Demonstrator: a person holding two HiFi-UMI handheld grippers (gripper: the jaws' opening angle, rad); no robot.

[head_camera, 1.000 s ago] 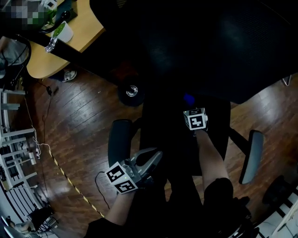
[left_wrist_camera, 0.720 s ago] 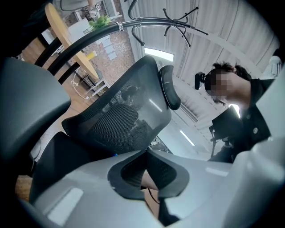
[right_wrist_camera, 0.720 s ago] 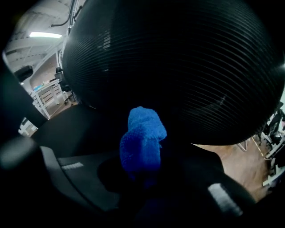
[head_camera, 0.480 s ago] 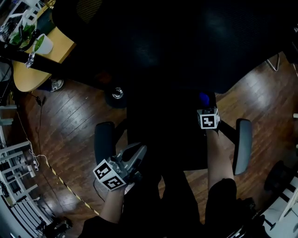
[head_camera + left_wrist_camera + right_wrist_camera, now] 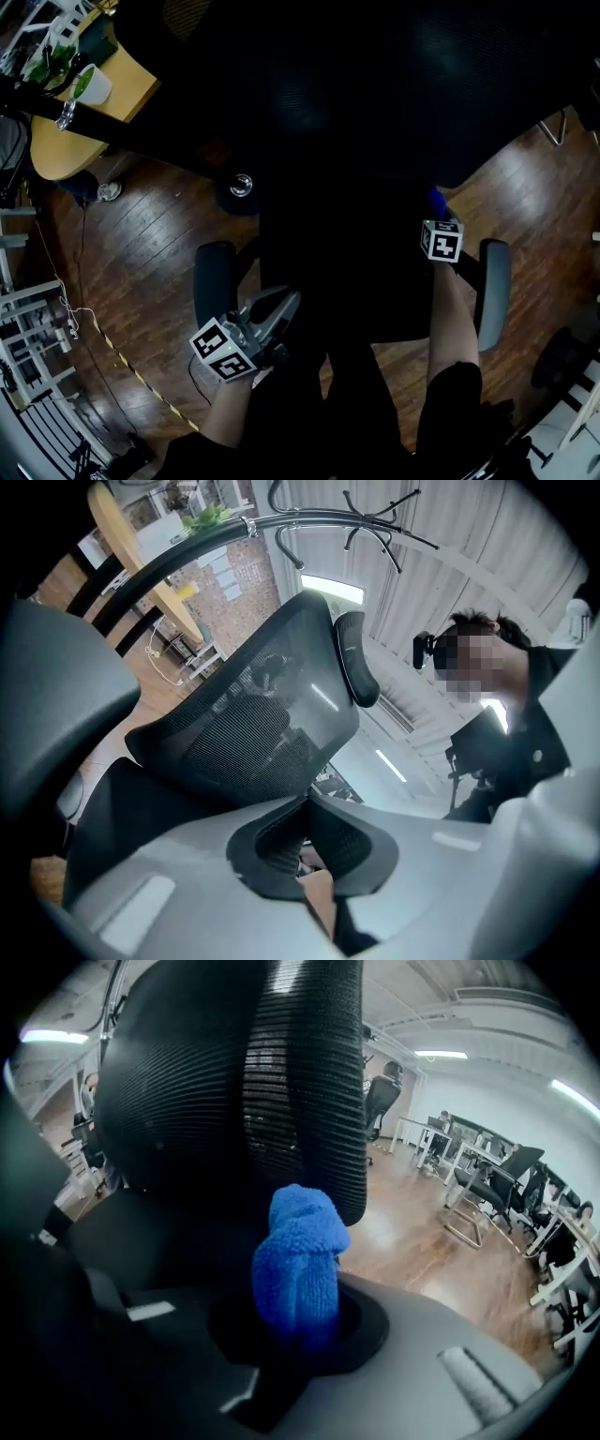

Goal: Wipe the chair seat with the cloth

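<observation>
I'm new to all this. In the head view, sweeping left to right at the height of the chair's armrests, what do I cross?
Wooden floor → left armrest → chair seat → right gripper holding the blue cloth → right armrest.

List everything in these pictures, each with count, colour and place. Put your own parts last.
office chair: one, black, mesh back, middle of the head view
seat: one, black, below the person
armrests: two, dark grey, either side of the seat
cloth: one, blue, bunched in the right tool, at the seat's right side
desk: one, light wood, upper left
plant pot: one, white with green leaves, on the desk
floor: dark wood, around the chair
floor tape: one strip, yellow and black, lower left
other chairs: several, dark, far off in the right gripper view
left tool: grey, shut, empty, by the left armrest
right tool: grey, shut on the cloth
</observation>
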